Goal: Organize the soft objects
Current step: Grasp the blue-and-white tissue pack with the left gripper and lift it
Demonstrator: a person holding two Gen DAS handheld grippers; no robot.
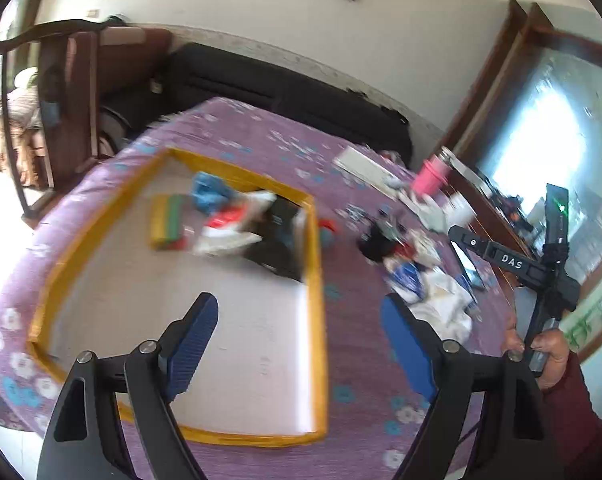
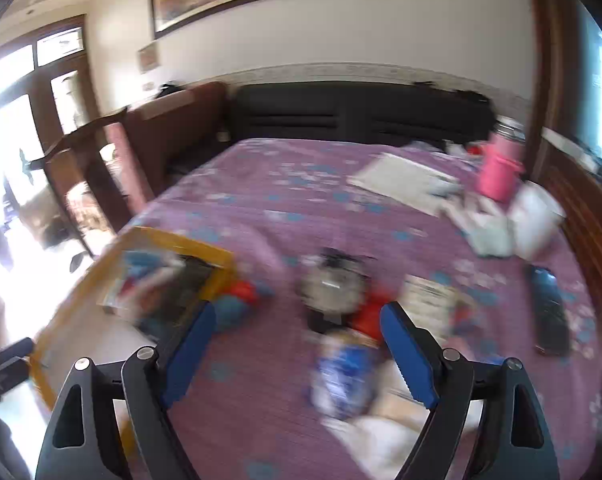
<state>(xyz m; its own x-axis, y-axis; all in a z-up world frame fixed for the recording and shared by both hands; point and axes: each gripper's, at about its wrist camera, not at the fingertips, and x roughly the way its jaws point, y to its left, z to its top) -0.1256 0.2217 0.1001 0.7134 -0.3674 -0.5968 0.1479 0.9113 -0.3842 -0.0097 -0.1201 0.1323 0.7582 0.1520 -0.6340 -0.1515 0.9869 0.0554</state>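
Two tools are present. The left tool hangs over the white floor of a yellow-rimmed tray, blue fingers wide apart, nothing between them. The right tool hangs over the purple bedspread, fingers likewise spread and empty; in the left wrist view its black body is seen gripped by the person's right hand.

One tray lies on the bed. Soft items sit bunched in its far corner: one green-and-yellow block, one blue cloth, one red-and-white bag and one dark item. A second, loose pile lies on the bedspread outside the tray, just ahead of the right tool, with a blue-and-white packet and white fabric nearest the camera. One red-and-blue item rests against the tray's outer rim.

One pink bottle, one flat white board and one dark phone-like slab lie farther off.

Motion blur smears both views; the makeup of the pile cannot be counted. The tray's near-left corner is hidden behind the left tool.
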